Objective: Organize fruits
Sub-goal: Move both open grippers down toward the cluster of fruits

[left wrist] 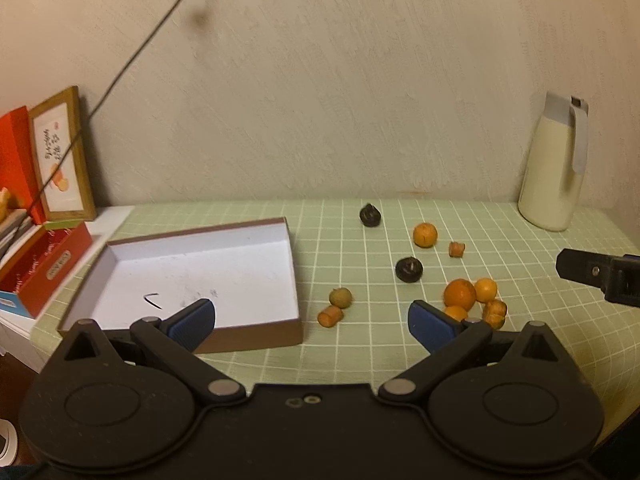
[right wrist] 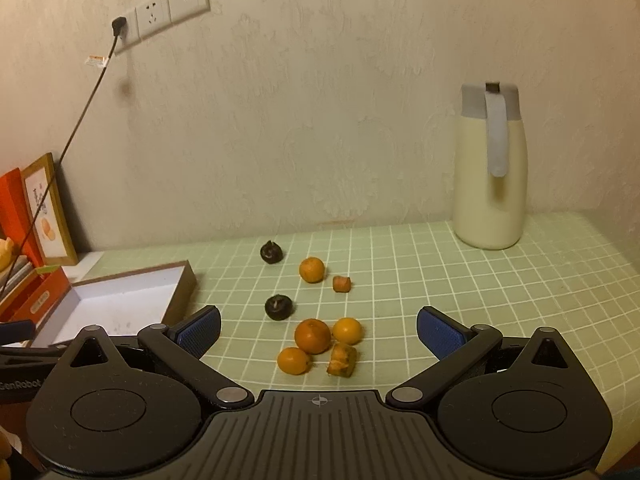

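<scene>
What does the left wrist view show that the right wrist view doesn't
Only the left wrist view shows the greenish fruit and the orange piece beside the box, the whole box floor with its dark mark, and the right gripper at the edge of the picture.

Only the right wrist view shows the wall socket with its plug.

Both show the box, two dark fruits, the orange cluster, the lone orange, the jug and the checked tablecloth. Each view shows its own gripper open, holding nothing.
</scene>
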Demonstrator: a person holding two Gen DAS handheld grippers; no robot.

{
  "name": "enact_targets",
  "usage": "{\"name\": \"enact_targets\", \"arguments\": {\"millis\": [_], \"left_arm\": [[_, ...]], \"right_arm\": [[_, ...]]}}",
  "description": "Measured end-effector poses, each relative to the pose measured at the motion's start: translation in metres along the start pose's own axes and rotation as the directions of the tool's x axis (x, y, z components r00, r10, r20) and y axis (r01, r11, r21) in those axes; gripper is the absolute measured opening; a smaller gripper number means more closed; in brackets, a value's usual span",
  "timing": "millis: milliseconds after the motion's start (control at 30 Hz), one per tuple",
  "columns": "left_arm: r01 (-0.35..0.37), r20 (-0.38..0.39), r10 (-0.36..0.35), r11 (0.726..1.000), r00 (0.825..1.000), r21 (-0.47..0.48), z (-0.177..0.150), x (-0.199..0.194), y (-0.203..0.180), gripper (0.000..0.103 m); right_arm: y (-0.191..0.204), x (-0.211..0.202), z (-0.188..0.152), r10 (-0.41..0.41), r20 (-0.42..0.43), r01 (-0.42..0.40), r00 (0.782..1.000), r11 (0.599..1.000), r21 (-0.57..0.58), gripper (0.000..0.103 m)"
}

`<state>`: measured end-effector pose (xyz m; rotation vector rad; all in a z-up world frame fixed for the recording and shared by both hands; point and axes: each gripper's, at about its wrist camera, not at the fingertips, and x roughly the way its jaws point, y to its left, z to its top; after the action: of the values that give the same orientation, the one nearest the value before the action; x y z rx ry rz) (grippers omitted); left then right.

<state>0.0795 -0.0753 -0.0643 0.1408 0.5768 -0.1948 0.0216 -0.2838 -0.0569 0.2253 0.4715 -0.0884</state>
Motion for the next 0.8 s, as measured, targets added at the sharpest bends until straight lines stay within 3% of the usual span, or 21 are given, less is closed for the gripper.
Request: {"name": "enact_targets", "arguments": {"millis": [400, 800], "left_arm": [[0.034, -0.042, -0.032, 0.998, 0.999, 0.05, -0.006, 0.043, -0.018, 0.097], [0.039, -0.053, -0.036, 0.998, 0.998, 0.055, -0.016, 0.084, -0.025, 0.097]], "right_arm": [[-0.015, 0.042, -0.011, -0.024, -0.062, 0.027, 0.998, 0.998, 0.049, 0.103], [-0.019, 0.067, -0.021, -0.096, -0.039, 0.096, 0.995, 0.995, -0.003, 0.103]]}}
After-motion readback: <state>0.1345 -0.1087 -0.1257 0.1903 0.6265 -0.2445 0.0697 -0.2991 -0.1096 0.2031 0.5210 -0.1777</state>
